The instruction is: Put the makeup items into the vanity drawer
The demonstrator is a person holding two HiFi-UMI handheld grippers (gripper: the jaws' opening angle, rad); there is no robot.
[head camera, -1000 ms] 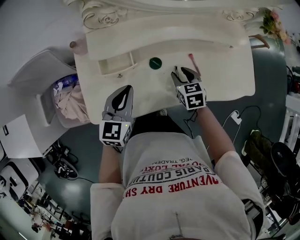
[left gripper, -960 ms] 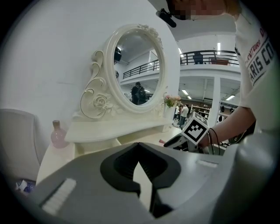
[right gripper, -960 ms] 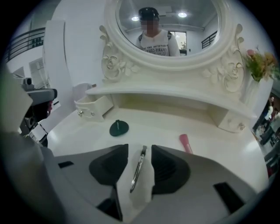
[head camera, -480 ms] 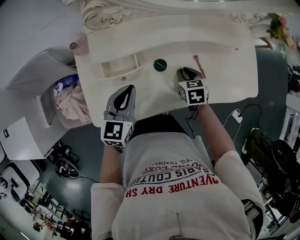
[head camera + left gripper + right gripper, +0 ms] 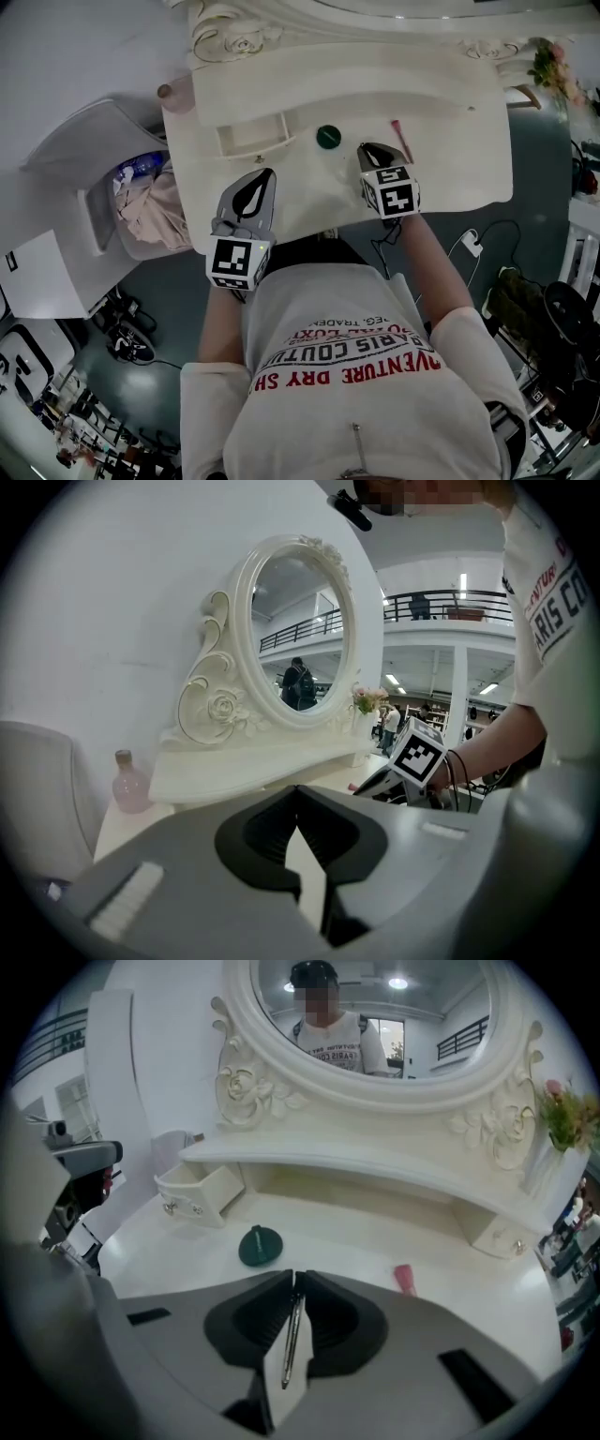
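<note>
Your right gripper (image 5: 293, 1277) has just been closing — its jaws now clamp a thin pencil (image 5: 291, 1335). The open drawer (image 5: 199, 1192) waits ahead-left of them; your left gripper (image 5: 298, 794) idles, jaws together, empty.

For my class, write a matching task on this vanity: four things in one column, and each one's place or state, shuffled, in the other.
Things
1. small drawer
2. dark green disc
3. pink bottle
4. flowers

Places or states
A. standing at the left end of the tabletop
B. pulled open
C. beside the right side of the mirror
D. lying on the tabletop, right of the drawer

Pairs: 1-B, 2-D, 3-A, 4-C
</note>
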